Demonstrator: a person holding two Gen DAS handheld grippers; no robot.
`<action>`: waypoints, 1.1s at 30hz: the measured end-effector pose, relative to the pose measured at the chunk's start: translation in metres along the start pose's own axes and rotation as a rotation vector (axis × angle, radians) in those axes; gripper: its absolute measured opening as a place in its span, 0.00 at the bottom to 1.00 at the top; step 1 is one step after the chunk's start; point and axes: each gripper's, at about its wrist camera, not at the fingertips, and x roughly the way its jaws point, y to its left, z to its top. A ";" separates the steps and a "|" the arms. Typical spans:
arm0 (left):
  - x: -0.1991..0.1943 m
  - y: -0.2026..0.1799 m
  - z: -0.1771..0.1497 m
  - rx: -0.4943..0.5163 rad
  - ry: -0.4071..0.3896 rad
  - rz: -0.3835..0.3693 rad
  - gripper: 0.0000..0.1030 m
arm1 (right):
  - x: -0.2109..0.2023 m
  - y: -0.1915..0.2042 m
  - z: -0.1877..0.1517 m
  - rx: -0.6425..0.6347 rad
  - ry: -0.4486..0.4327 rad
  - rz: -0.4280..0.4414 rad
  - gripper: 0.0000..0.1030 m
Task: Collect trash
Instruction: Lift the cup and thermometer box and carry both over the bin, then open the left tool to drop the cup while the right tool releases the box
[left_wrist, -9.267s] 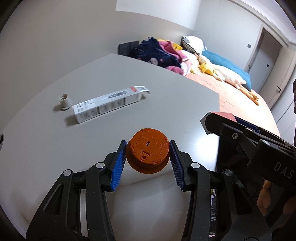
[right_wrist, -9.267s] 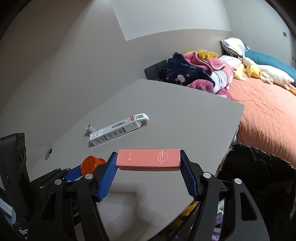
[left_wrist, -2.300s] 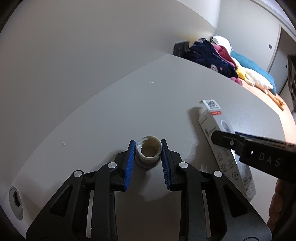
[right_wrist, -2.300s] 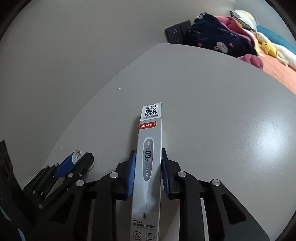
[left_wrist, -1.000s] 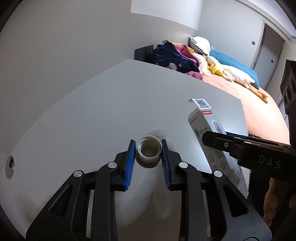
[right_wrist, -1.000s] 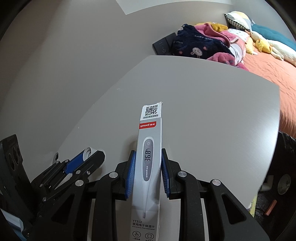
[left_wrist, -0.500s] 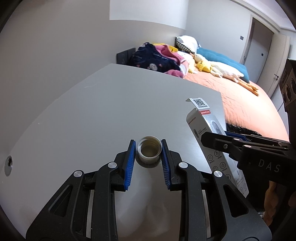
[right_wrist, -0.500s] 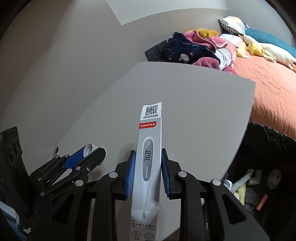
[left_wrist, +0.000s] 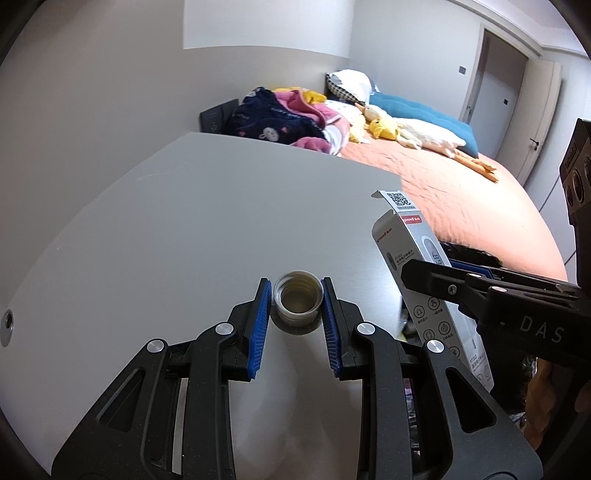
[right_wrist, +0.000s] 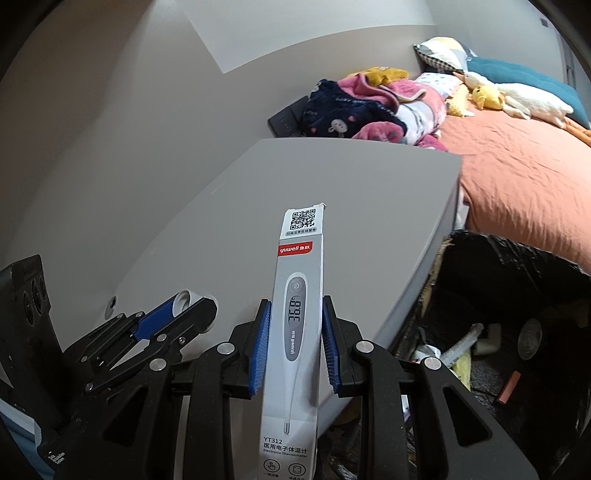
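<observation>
Bed (right_wrist: 524, 177) w/ orange cover lying behind; grey table (left_wrist: 207, 229) filling the foreground, its top showing no other items in either view; black-lined bin (right_wrist: 517, 280) sitting just beside the table's right edge, already holding assorted scraps. Right gripper (right_wrist: 295, 332) is clamping a long thermometer box (right_wrist: 295, 295) approx. at mid-length, jaws closed on its narrow sides, far end w/ QR flap sticking out over the table edge near the bin; left gripper (left_wrist: 297, 310) is pinching a small bottle neck (left_wrist: 297, 299), pads pressing on opposite sides, open mouth facing the camera, held above the table. Handling (judged): box is light, thin card, prob. crushing if squeezed hard; mid-length hold is keeping it from swinging; neck piece is light, stiff plastic, smooth & round, so likely to slip or twist; gripping across its widest part looks safest.
</observation>
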 end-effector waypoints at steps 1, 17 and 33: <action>0.000 -0.003 0.000 0.003 -0.001 -0.003 0.26 | -0.004 -0.003 -0.001 0.004 -0.005 -0.003 0.27; -0.003 -0.066 0.004 0.085 -0.006 -0.080 0.26 | -0.058 -0.059 -0.013 0.085 -0.088 -0.054 0.28; 0.016 -0.136 0.013 0.182 0.018 -0.179 0.26 | -0.102 -0.127 -0.024 0.189 -0.153 -0.145 0.28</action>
